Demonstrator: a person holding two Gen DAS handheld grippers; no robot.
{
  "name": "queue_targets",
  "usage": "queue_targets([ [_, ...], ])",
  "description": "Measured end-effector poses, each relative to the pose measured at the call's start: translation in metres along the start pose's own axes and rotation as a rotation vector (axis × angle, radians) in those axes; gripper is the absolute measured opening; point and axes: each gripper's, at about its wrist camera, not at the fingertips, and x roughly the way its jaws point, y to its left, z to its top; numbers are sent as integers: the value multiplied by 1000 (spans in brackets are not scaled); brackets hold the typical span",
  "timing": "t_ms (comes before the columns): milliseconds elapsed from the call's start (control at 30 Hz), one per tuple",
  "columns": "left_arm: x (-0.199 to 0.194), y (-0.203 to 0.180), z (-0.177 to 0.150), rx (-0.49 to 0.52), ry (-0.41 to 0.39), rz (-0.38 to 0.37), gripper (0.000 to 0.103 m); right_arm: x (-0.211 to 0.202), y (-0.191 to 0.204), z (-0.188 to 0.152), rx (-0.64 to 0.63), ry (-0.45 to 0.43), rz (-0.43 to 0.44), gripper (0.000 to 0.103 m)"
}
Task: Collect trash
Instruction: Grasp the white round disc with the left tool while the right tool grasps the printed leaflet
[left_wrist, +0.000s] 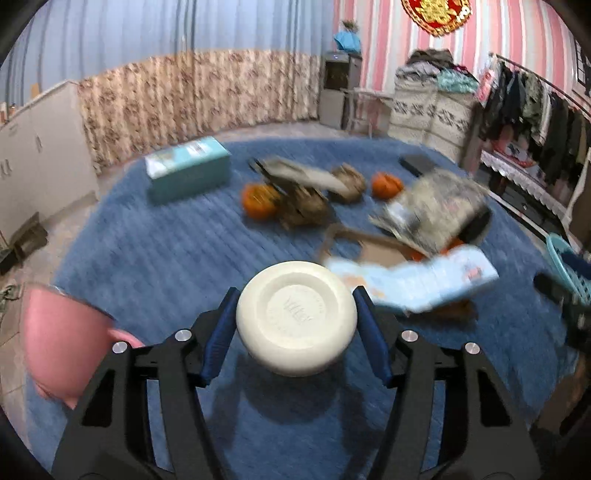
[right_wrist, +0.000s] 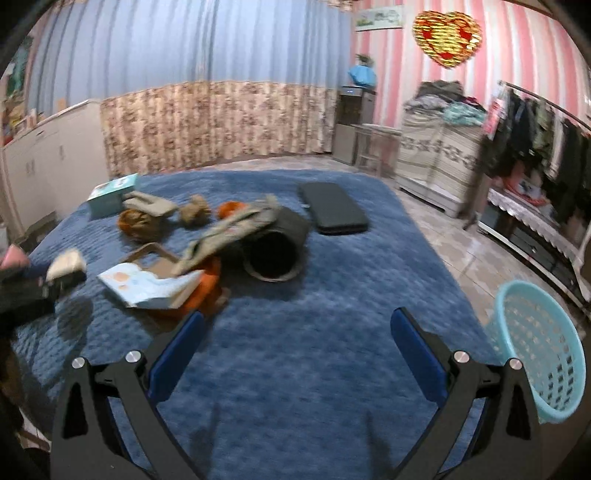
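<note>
Two grippers | left gripper (left_wrist: 296, 317) jaws clamp white bowl (left_wrist: 296, 318), embossed mark unreadable | right gripper (right_wrist: 297, 338) jaws open, empty

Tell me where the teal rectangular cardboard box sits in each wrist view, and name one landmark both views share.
Left wrist view: the teal rectangular cardboard box lies upper left of centre on the blue quilted bedspread, left of the pile of trash.
Right wrist view: the same box lies at the far left edge of the bedspread, behind the pile, partly hidden.
Shared landmark: the red-and-gold heart ornament on the pink striped wall.
</note>
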Motion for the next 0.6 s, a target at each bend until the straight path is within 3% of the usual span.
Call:
queue_targets([
  [333,-19,47,27,-60,-76,41,61,14,46,14,-23,49,129,97],
  [500,-20,55,22,-64,-71,38,61,27,51,14,20,115,207,62],
  [600,-22,60,19,-66,-74,36,61,31,49,11,62,135,261,56],
])
